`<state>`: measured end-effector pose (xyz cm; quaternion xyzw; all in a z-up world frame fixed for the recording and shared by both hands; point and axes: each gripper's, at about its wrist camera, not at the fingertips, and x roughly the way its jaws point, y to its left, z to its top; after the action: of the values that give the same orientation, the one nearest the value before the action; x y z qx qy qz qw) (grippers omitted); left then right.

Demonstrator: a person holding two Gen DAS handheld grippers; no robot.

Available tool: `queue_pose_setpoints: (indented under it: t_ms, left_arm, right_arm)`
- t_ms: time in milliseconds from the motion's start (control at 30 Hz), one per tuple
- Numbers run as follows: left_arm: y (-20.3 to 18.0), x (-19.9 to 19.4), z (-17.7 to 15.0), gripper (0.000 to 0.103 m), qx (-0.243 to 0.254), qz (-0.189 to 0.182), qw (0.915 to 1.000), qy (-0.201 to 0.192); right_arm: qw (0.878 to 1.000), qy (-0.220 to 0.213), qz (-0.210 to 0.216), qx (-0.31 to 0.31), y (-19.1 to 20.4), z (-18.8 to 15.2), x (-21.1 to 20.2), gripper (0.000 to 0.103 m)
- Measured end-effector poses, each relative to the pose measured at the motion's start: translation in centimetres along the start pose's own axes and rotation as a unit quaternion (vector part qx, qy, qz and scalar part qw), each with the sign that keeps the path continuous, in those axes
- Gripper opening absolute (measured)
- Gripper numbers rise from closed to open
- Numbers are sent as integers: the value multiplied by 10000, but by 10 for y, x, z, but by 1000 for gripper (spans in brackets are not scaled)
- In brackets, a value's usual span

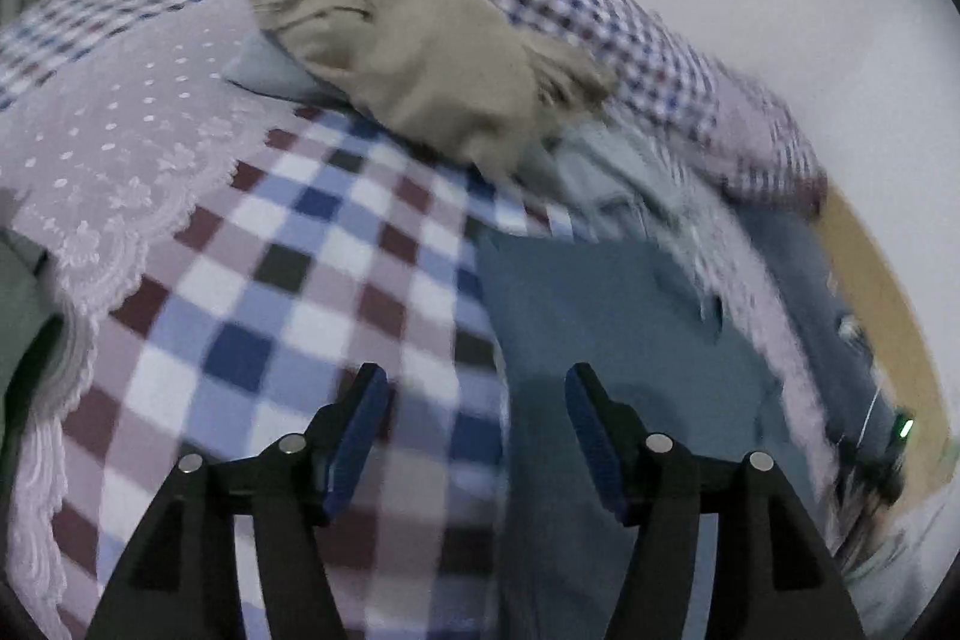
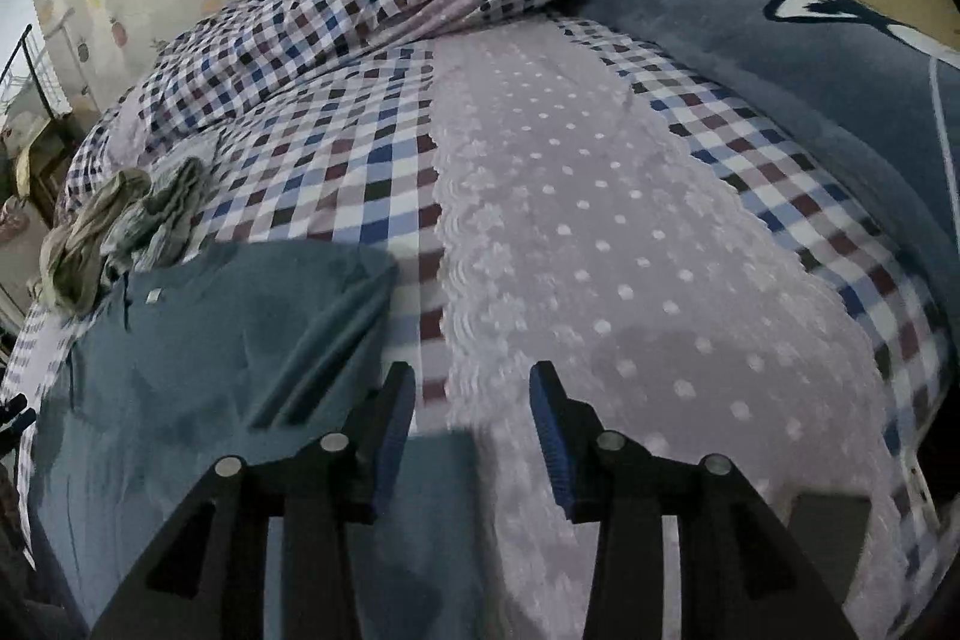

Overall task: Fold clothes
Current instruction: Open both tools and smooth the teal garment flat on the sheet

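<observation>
Blue garment (image 2: 198, 370) lies flat on the checked bedspread (image 2: 336, 160), under both of your wide-open, empty claws.
Bite too deep with the left claw (image 1: 474, 430) or right claw (image 2: 472, 427) and you may pinch the bedspread too.

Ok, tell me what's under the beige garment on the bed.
The beige garment lies on a pale blue cloth and the checked bedcover. Anything further beneath is covered.

Left wrist view: motion blur smears the pale blue garment (image 1: 624, 172) beside the beige garment (image 1: 420, 64); I can't read its shape. Blue-grey garment (image 1: 600, 340) runs off my bottom edge. Right wrist view: pillow (image 2: 780, 58) is cropped at right.
</observation>
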<state>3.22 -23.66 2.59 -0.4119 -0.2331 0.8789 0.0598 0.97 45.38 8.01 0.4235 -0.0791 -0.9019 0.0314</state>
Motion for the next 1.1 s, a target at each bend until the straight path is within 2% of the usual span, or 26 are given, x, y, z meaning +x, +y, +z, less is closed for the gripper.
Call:
queue_pose_setpoints:
  t_ms: [133,200,233,267,300,333,467,567,600,633,733,933,1033,1100]
  left_arm:
    - [-18,4,-20,66,292,77,9995,118]
    - [-29,10,-24,64,600,328,9976,82]
    - [-34,10,-26,60,730,441,9963,35]
    - [-38,9,-29,48,860,554,9948,-13]
    - [-43,9,-31,42,999,677,9927,-67]
    - [-50,10,-31,42,1159,796,9900,-140]
    - [-61,23,-21,42,1416,801,9864,-212]
    - [-55,36,-13,41,1222,766,9895,-115]
    - [-54,37,-11,34,1159,744,9904,-123]
    - [-53,38,-10,20,1106,734,9911,-140]
    - [-55,29,-11,8,1129,748,9903,-311]
    - [-70,3,-17,6,1453,577,9855,-663]
    - [-72,6,-22,6,1592,781,9827,-528]
    - [-64,19,-21,8,1492,915,9842,-259]
  right_arm:
    - [9996,-132,-71,260,-15,-19,-25,43]
    - [9990,-131,-165,400,-23,-27,-31,43]
    - [9986,-122,-217,456,-27,-31,-33,47]
    - [9983,-111,-268,503,-30,-34,-35,51]
    - [9981,-114,-310,529,-33,-37,-37,55]
    - [9979,-126,-345,542,-34,-38,-38,55]
    - [9972,-160,-463,560,-36,-43,-43,56]
    - [9974,-122,-516,478,-33,-46,-43,56]
    - [9976,-120,-528,442,-32,-47,-43,56]
    - [9977,-121,-540,402,-31,-47,-43,56]
    - [9979,-144,-546,323,-28,-48,-44,56]
    - [9978,-196,-364,519,-37,-46,-45,56]
    - [9978,-143,-305,576,-39,-46,-42,56]
    - [9979,-118,-270,581,-39,-46,-41,56]
